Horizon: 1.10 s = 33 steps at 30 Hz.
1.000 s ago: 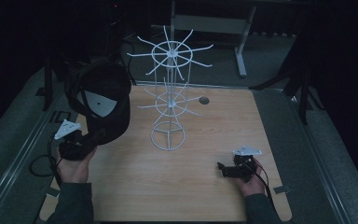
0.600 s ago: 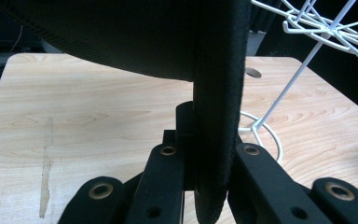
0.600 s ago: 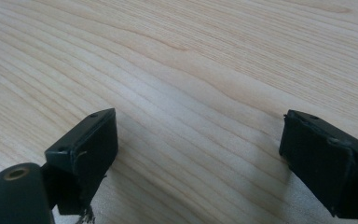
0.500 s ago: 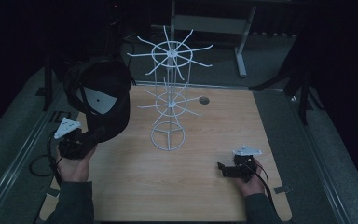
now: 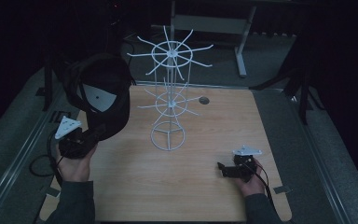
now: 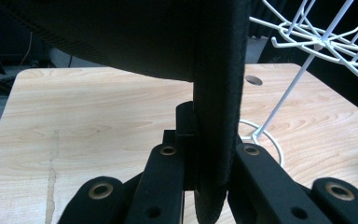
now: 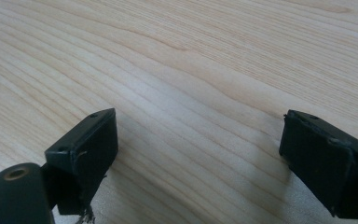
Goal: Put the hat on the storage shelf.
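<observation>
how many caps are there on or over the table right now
1: a black cap held up over the table's left side, its brim clamped in the left gripper, left of the white wire rack. None hangs on the rack.

The left gripper (image 5: 94, 135) has lifted the black cap (image 5: 103, 95) slightly higher.

The worktop (image 5: 135, 191) is a pale wood-grain board with rounded corners, set among grey surrounds; a small round hole (image 5: 204, 100) sits near its far edge; a white wire rack (image 5: 169, 105) stands upright on its ring base near the middle, 2 tiers of spokes fanning from its stem; the right gripper (image 5: 223, 169) rests low at the near right corner, its jaws apart over bare wood.
</observation>
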Each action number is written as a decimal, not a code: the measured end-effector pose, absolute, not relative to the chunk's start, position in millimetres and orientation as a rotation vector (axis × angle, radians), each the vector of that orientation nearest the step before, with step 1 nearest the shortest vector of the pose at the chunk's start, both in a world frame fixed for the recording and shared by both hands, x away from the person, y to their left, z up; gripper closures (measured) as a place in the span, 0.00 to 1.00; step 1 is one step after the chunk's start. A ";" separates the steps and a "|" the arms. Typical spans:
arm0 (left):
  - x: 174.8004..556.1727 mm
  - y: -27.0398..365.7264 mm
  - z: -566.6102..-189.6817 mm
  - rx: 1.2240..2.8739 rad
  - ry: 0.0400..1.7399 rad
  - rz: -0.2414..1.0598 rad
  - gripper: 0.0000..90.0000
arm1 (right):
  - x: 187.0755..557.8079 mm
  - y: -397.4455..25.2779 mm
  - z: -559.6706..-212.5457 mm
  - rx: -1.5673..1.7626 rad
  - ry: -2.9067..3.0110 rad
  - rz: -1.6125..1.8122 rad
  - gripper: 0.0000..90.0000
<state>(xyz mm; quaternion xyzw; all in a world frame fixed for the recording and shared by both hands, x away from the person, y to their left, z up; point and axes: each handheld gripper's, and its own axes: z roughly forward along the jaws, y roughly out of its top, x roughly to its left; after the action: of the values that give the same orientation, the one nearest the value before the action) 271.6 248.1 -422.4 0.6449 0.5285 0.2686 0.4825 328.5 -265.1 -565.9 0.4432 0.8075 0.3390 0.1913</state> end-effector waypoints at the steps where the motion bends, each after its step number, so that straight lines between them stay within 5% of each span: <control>1: 271.4 247.4 -421.8 1.573 1.289 0.660 0.96 | 328.6 -265.1 -565.9 1.244 2.268 0.952 0.13; 33: 263.9 234.1 -407.0 1.587 1.242 0.754 0.96 | 328.5 -265.0 -565.9 1.246 2.267 0.953 0.13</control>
<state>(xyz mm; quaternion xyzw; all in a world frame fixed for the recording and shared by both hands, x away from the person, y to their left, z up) 263.9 234.1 -407.0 0.6491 0.5080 0.3082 0.4750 328.5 -265.0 -565.9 0.4436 0.8071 0.3394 0.1913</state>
